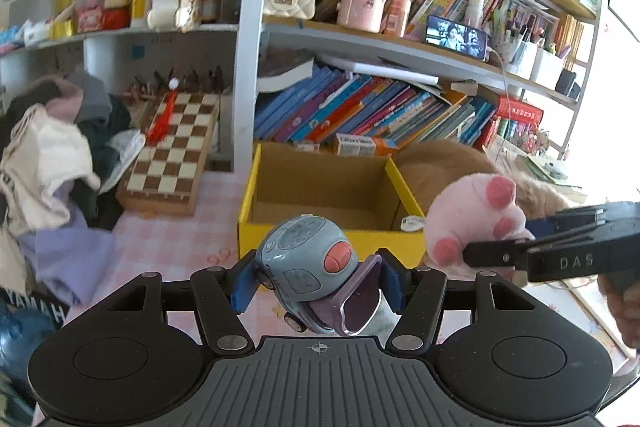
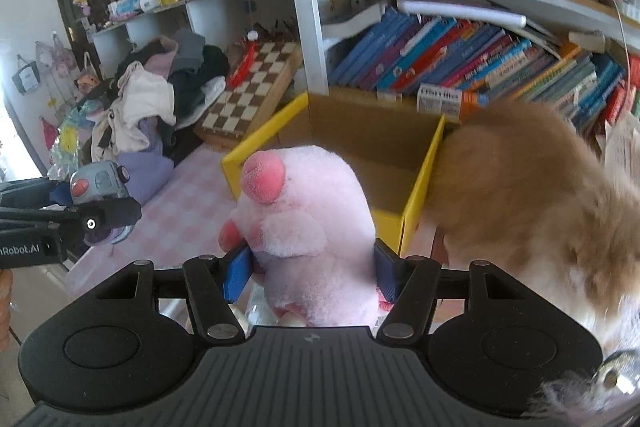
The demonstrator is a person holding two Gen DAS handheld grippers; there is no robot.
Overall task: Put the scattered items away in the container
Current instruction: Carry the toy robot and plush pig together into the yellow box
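While clamped in left gripper jaws, grey-blue toy car with coral button, right gripper jaws squeezing fluffy pink plush paw, yellow-rimmed cardboard box beyond.

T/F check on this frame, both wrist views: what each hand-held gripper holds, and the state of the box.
1. The left hand-held gripper grips a blue-grey toy car. True.
2. The right hand-held gripper is open and empty. False: it is shut on a pink plush paw.
3. The toy car already lies in the yellow box. False: it is held in front of the box.
4. A chessboard leans left of the box. True.
5. The box is full to the brim. False: much of its cardboard inside shows bare.
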